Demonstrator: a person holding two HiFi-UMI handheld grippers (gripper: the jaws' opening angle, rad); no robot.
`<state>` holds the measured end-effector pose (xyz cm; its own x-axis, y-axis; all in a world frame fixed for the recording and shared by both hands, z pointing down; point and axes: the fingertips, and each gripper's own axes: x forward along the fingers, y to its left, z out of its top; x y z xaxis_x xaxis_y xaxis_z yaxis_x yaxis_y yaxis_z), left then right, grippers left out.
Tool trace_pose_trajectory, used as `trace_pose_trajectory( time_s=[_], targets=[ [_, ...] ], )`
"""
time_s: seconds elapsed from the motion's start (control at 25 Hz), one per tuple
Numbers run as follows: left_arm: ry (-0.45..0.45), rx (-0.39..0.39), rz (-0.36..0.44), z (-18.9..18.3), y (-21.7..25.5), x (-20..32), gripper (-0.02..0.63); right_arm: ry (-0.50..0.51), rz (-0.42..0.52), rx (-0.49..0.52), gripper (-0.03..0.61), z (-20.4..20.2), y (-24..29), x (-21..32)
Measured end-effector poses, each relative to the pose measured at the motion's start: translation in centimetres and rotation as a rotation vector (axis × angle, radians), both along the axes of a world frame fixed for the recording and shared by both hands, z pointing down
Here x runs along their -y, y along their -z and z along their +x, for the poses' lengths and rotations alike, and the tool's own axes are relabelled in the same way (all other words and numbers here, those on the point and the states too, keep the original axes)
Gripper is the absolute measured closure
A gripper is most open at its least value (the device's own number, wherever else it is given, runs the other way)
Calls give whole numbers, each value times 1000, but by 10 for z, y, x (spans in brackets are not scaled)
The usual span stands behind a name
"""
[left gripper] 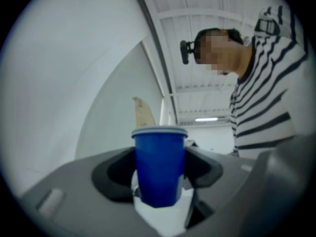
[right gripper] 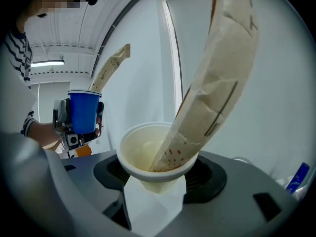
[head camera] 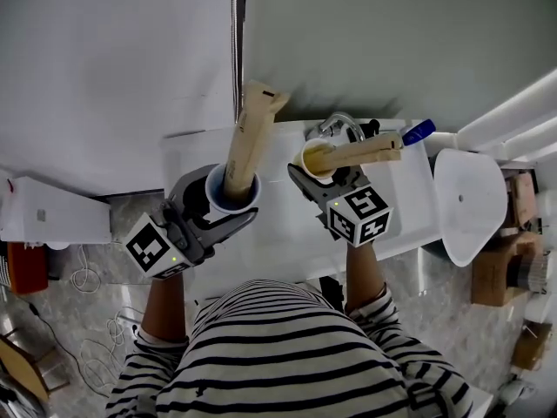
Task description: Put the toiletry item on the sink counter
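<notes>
Two cups gripped | I'm clamping left hand-held gripper (head camera: 226, 209) on blue cup (left gripper: 159, 164), right hand-held gripper (head camera: 320, 174) on cream cup (right gripper: 148, 154), tubes (head camera: 246, 138) inside | setting down on tabletop (head camera: 278, 246) seemingly pending

Blue cup (left gripper: 159, 164) was smooth plastic with a slight sheen. Cream cup (right gripper: 148, 154) was smooth plastic, glossy inside. The tube in the blue cup (head camera: 246, 142) and the tube in the cream cup (right gripper: 217, 78) looked like matt tan paper, creased. Left gripper (left gripper: 159, 176) and right gripper (right gripper: 153, 174) had matt grey plastic shells. Faucet (head camera: 338, 127) at 12 o'clock was shiny metal. Sink counter (head camera: 287, 233) was white and glossy. Toilet lid (head camera: 468, 200) at 3 o'clock looked like smooth white plastic. Shirt (head camera: 287, 355) at 6 o'clock was striped cloth. Box (head camera: 496, 277) at 4 o'clock was dull cardboard.
</notes>
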<state>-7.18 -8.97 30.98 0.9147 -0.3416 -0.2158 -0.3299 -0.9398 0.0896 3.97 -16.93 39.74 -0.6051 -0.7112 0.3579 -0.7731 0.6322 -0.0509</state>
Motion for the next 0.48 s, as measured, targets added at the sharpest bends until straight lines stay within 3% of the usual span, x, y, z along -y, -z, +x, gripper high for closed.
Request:
trace_pose_trajectory(
  time_s=[0.12, 0.48],
  targets=[
    [-9, -16, -6, 0, -7, 20, 322, -19, -17, -9, 284, 0, -17, 22],
    [-19, -35, 7, 1, -3, 17, 322, -52, -45, -38, 284, -1, -39, 29]
  ],
)
